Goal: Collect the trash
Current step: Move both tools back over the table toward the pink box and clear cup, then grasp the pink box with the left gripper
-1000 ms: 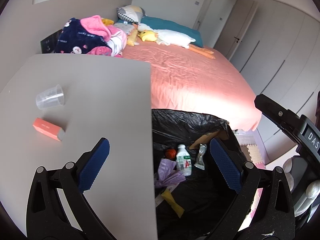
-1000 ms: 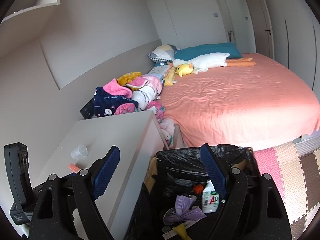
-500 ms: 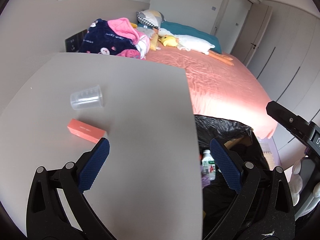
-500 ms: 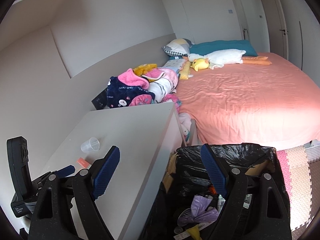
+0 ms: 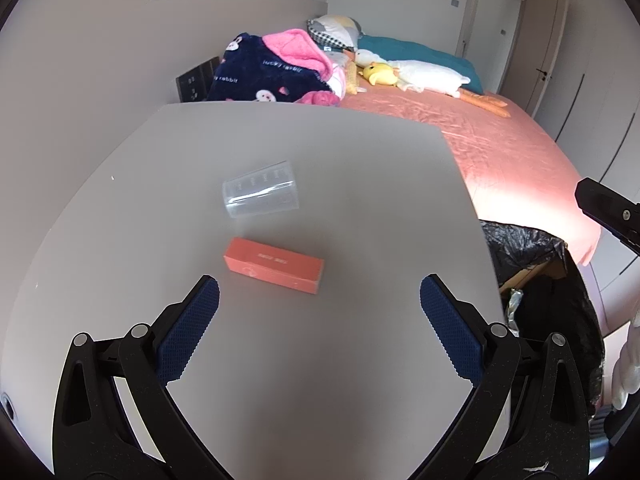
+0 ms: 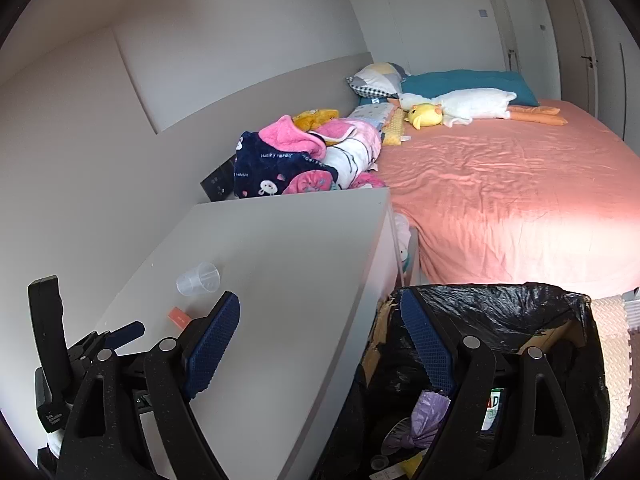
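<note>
The left tool (image 5: 319, 312) hangs over the matte grey worktop (image 5: 360, 184) with its two blue, dimple-textured pads spread wide apart and nothing between them. Just ahead of it lies a small coral-pink carton (image 5: 273, 265), a long rectangular box with crisp edges resting flat, and a little farther on a clear plastic cup (image 5: 261, 193) lies on its side, thin-walled and ribbed with faint moulded marks; the two pieces are near each other but not touching. The right tool (image 6: 320, 336) is likewise held apart and empty, straddling the worktop's edge and the bin (image 6: 560, 304) beside it, a cardboard box lined with a crinkled, glossy black bag. Only the right wrist view looks down into that bin, where a crumpled lilac wrapper (image 6: 430, 412) and a white bottle with a red and green label (image 6: 493, 406) lie; the left wrist view catches just the bag's rim and a flap of brown card. The right view also shows the cup and one end of the carton beyond the left tool's black frame. Beyond the worktop a bed (image 5: 520, 152) spreads a smooth salmon sheet.
</note>
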`<state>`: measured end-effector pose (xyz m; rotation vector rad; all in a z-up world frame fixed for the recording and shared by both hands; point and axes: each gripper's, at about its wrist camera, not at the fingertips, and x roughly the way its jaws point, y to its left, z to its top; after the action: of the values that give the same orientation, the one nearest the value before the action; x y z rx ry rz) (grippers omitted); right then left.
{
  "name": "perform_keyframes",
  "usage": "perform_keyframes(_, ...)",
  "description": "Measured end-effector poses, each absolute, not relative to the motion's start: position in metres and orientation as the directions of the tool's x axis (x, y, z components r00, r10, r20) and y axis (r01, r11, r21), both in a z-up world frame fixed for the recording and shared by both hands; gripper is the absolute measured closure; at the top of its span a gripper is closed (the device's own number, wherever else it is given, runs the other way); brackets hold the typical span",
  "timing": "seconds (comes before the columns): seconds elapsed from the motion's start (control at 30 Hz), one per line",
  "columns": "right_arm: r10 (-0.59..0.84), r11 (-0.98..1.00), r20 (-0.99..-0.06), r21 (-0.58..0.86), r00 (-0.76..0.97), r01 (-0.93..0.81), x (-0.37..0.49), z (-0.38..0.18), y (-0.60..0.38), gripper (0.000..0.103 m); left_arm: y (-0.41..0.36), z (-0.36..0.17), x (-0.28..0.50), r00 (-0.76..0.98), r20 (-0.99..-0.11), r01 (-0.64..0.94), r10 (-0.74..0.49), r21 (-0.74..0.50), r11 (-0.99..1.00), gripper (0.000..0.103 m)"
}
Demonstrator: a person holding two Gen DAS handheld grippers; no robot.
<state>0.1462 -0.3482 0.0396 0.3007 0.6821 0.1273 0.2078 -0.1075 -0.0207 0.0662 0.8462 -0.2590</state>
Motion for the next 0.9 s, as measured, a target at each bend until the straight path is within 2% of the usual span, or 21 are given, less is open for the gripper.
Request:
perform_keyframes(0.33, 0.252, 0.945, -0.613, 0.323, 0.749, -0.054, 0.164, 0.036, -0.331, 0.02, -0.098, -0.038, 0.224, 0.621, -0.77, 0.237, -0.146, 0.007, 0.971, 0.006)
perform_keyframes(0.5, 0.267, 0.943, -0.623, 0.326, 0.735, -0.067, 0.174, 0.032, -0.322, 0.02, -0.096, -0.046, 0.231, 0.611, -0.781, 0.245, -0.129, 0.032, 0.969, 0.01)
perform_keyframes(0.67, 0.277, 0.944, -0.631, 0.319, 0.724, -0.084, 0.183, 0.028, -0.309, 0.02, -0.094, -0.054, 0.238, 0.592, -0.796, 0.255, -0.123, 0.041, 0.966, 0.019)
perform_keyframes(0.9, 0.29, 0.945, -0.643, 0.308, 0.709, -0.108, 0.193, 0.024, -0.294, 0.02, -0.091, -0.055, 0.242, 0.585, -0.796, 0.276, -0.156, 0.014, 0.961, 0.039)
